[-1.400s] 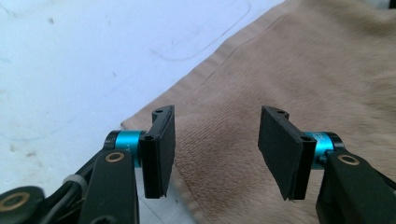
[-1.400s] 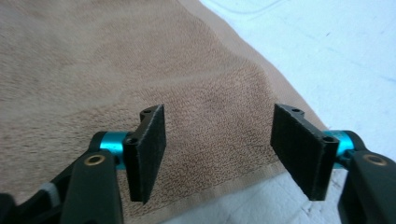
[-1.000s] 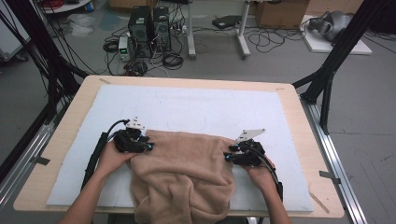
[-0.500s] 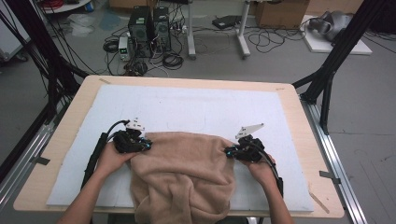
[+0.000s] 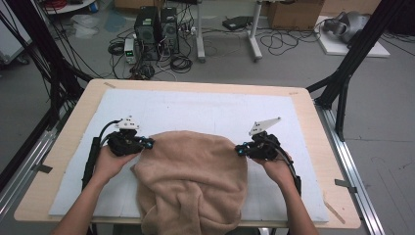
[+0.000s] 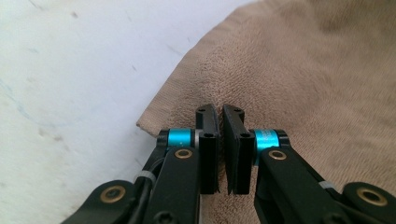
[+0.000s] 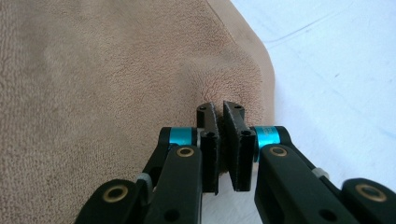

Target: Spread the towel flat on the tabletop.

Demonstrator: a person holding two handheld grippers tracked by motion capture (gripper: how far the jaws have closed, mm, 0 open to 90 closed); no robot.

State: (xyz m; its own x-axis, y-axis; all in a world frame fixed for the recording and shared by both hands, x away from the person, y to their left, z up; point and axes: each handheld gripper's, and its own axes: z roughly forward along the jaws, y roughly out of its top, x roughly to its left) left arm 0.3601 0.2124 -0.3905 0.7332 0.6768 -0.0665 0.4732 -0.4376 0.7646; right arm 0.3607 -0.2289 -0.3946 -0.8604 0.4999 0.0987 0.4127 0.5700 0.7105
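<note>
The near end of your tan towel (image 5: 193, 188) ran over the near edge of the counter (image 5: 68, 132) and was cut off at the bottom of the high view, so how far it hung down could not be made out. Your forearms came in there too, cropped at the elbow.

From above, the tips of both tongs were too small to read. The left gripper view gave what the high view could not: your left tongs (image 6: 220, 140) had just been closing and stood pinched on the towel (image 6: 303, 79) near its left far corner, with a thin fold of cloth squeezed between the black pads. The right gripper view showed your right tongs (image 7: 220, 140) likewise just closed, clamped on a puckered ridge of the towel (image 7: 102, 84) close to its right edge.

In the high view your left tongs (image 5: 147, 143) and right tongs (image 5: 240, 150) sat at the towel's two far corners, on the white mat (image 5: 205, 110). Beyond the counter's far edge lay cables and computer towers (image 5: 156, 27) on the floor.
</note>
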